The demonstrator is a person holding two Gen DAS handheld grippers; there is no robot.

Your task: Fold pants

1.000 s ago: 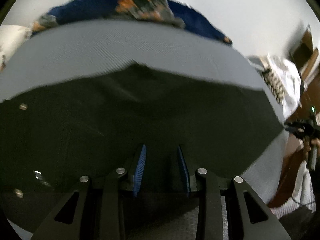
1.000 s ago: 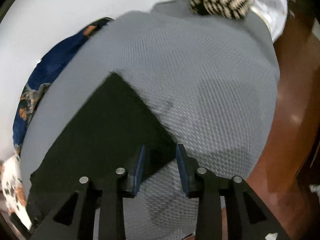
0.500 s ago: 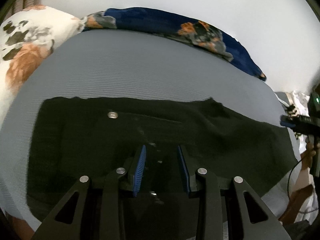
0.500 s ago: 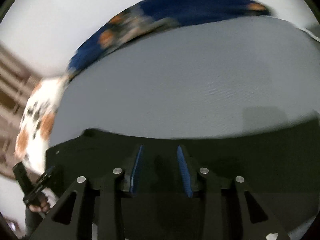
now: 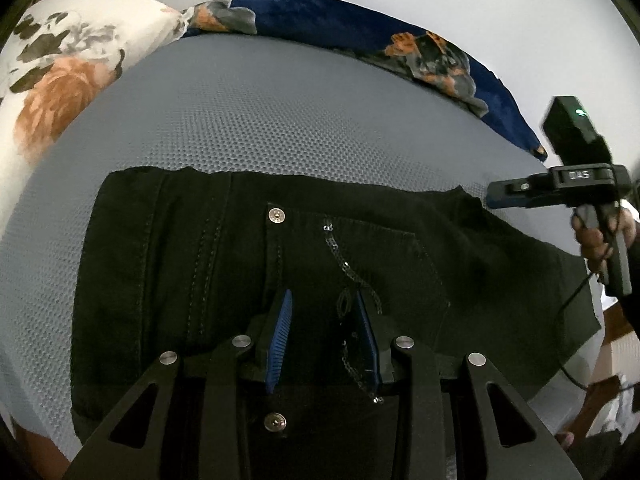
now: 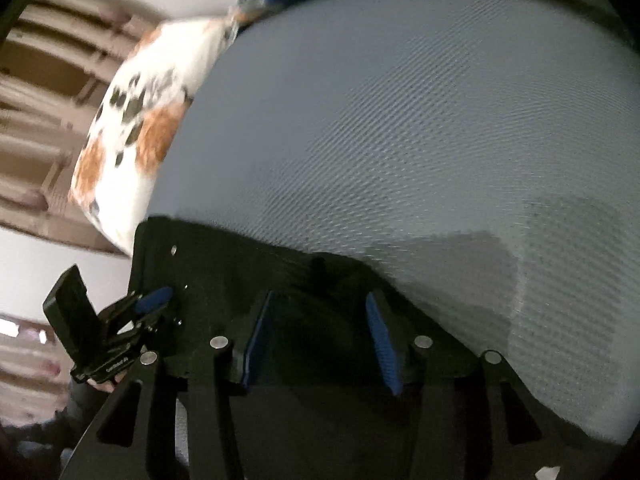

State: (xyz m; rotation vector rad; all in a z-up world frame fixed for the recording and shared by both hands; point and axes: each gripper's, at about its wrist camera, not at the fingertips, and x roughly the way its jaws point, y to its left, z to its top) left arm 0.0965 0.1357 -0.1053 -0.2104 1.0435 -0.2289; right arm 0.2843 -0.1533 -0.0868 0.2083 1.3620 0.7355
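Lying folded: one pants point(image 5: 280, 272), two rivets point(image 5: 277, 215)

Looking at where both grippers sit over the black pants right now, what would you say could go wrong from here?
1. The left gripper hangs over the sequin trim on the black pants; a pad might snag it.
2. The right gripper, whose jaws have just been opening, holds no cloth, so the folded edge could slip on the grey mattress.

Grey mesh-textured mattress point(image 5: 248, 120) carries folded black pants point(image 5: 200, 264) (metal snaps showing), floral pillow point(image 5: 60, 68), navy floral blanket point(image 5: 360, 36).
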